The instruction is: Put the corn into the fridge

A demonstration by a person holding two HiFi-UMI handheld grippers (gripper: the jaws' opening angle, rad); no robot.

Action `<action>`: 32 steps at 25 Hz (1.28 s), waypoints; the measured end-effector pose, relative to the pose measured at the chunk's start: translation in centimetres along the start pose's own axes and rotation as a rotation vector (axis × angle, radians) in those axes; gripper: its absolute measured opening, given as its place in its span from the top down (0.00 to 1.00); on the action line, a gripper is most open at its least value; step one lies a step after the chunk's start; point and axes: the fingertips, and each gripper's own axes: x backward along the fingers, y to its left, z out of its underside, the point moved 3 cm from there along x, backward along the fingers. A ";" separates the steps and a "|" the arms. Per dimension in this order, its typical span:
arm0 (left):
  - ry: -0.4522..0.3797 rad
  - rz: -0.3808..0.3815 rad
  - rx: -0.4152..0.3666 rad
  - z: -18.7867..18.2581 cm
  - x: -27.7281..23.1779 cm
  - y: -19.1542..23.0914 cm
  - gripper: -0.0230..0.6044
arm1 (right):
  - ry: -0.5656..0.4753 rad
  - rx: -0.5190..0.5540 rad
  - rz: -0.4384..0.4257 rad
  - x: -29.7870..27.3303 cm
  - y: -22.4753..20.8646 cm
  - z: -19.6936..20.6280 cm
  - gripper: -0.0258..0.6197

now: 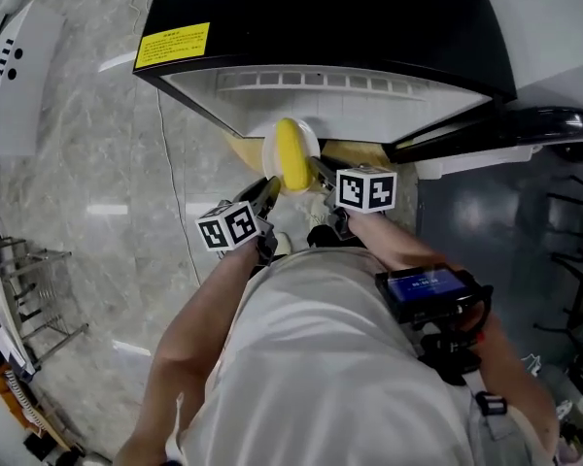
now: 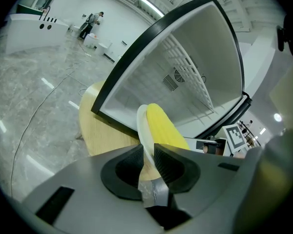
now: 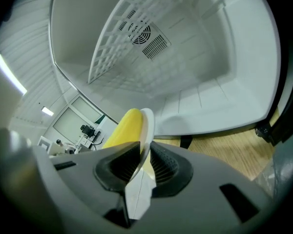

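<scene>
Together, left claw [image 2: 147, 150] and right claw [image 3: 144, 152] pinch a thin white plate [image 2: 142, 126]; smooth yellow corn [image 2: 163, 128] lies on it.

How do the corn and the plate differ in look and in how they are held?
The corn is yellow and long; the plate is white and round. The left tool and right tool clamp the plate's rim; the corn only lies on it. Both sit before the open fridge.

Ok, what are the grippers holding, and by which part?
Both hold the white plate carrying the corn: left gripper clamps its left rim, right gripper its right rim.
</scene>
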 end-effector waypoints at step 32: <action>-0.149 -0.079 0.094 1.4 0.1 0.2 0.85 | 0.062 0.117 -0.074 -1.0 -0.2 -0.3 0.87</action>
